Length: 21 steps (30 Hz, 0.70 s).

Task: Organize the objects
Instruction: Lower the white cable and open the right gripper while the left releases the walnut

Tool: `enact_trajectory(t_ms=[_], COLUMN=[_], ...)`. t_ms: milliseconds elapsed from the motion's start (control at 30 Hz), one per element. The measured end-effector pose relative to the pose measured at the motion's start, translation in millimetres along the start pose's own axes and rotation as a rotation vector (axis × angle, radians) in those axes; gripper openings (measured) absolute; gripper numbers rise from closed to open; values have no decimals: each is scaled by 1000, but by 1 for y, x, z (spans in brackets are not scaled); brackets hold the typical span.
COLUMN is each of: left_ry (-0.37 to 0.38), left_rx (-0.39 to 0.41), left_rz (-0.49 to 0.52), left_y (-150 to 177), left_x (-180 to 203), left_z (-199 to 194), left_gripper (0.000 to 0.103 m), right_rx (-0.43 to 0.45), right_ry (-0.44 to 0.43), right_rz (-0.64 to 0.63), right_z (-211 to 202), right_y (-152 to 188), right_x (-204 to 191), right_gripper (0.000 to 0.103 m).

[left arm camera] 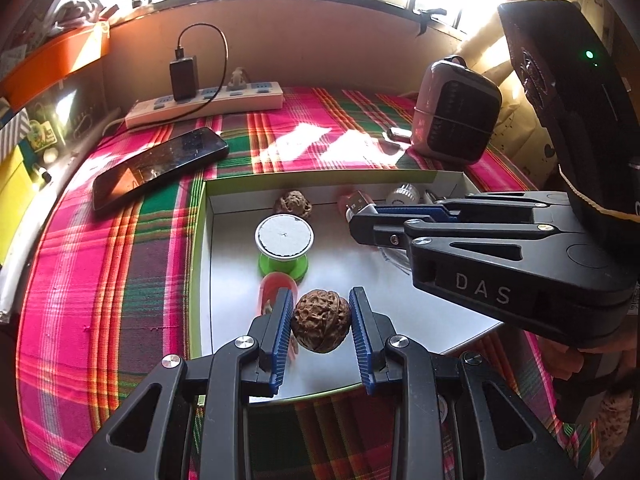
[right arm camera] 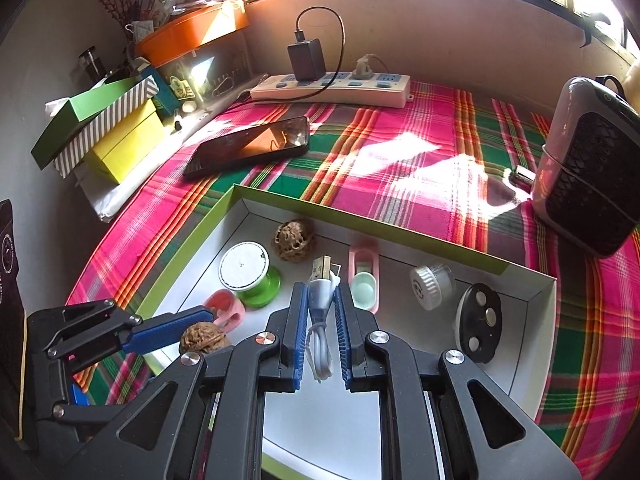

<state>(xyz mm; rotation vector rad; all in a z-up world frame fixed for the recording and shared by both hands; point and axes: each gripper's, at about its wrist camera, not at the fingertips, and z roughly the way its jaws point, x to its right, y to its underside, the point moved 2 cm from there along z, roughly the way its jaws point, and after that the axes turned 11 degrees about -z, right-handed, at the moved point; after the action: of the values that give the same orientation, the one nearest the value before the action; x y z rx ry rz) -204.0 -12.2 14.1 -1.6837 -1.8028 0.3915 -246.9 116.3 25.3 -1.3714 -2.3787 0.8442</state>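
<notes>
- Left gripper (left arm camera: 320, 326) clamps walnut (left arm camera: 320, 325) over tray (left arm camera: 202, 280).
- Right gripper (right arm camera: 321, 322) pinches USB cable (right arm camera: 320, 300) over tray; its body reads "DAS" (left arm camera: 482, 289).

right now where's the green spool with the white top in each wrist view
Left wrist: green spool sits centre, in the tray, just beyond the held walnut.
Right wrist: spool sits left of centre, left of the held USB cable.
Shared landmark: the phone on the plaid cloth.

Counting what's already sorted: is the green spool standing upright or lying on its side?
Upright. The green spool stands on one flange inside the tray, its round white top facing up.
</notes>
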Motion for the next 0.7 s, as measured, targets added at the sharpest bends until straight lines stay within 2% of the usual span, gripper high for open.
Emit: enact_trajectory(t_ms=[300, 700], left_ry=[-3, -57], left_rx=[14, 22], left_rz=[29, 67], left_y=[1, 2], left_x=[4, 4], left_z=[1, 2], left_gripper=[27, 27], right_rx=[-33, -57], right_ry=[2, 24], right_rz=[-23, -39], right_z=[14, 23], right_y=[-4, -6], right_x=[-2, -2], right_gripper=[15, 15])
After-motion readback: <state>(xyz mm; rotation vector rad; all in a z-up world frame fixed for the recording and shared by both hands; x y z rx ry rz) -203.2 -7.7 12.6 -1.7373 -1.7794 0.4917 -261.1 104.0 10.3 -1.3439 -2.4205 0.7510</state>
